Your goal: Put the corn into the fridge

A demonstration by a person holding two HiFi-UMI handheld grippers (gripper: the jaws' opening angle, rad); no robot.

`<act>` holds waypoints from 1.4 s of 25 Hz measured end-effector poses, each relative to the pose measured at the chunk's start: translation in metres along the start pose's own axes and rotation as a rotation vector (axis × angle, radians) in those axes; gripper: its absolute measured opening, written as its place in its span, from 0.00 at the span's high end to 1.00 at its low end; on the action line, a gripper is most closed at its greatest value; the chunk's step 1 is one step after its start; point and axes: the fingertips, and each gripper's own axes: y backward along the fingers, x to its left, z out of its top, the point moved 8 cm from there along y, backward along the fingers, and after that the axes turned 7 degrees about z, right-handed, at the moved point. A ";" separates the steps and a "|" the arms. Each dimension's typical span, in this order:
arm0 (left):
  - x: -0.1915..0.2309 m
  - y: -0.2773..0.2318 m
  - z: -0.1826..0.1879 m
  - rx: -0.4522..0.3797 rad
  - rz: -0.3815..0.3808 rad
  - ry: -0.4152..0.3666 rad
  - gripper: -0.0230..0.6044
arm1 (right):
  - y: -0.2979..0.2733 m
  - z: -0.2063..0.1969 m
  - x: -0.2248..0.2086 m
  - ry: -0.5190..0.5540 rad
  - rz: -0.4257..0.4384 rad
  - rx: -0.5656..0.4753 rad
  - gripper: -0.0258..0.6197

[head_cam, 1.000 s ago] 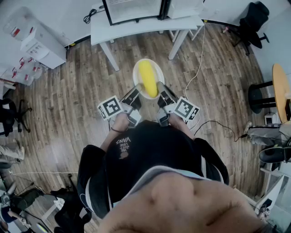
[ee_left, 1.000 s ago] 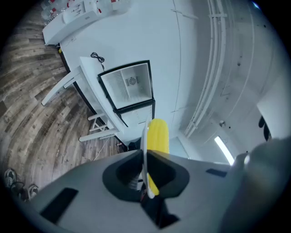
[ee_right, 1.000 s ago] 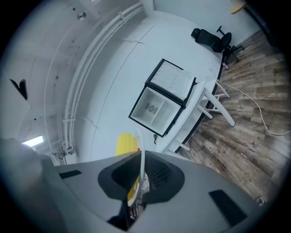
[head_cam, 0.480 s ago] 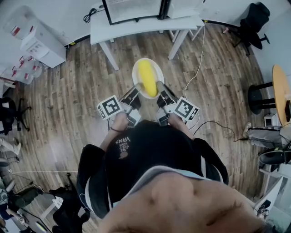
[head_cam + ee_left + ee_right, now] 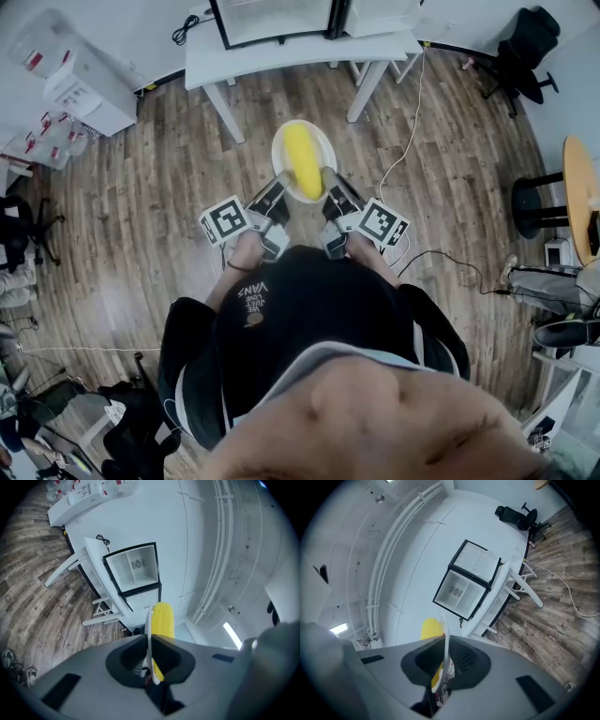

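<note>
The corn (image 5: 302,159), a yellow cob, lies lengthwise on a white plate (image 5: 277,150) that is carried above the wooden floor (image 5: 141,187), just in front of the person's body. The left gripper (image 5: 278,192) is clamped on the near left edge of the plate, and in the left gripper view the thin rim runs straight between its closed jaws with the cob rising beyond them. The right gripper (image 5: 330,187) bites the near right edge the same way, its jaws pressed on the rim with the cob just past it. Both grippers point level toward the far side of the room. There the fridge (image 5: 277,19) stands on a white table (image 5: 281,58), its black-framed front open onto a white interior, well apart from the plate.
</note>
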 end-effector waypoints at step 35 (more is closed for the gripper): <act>0.007 -0.043 -0.001 -0.079 0.047 0.006 0.91 | -0.016 0.043 -0.034 -0.007 0.040 0.071 0.92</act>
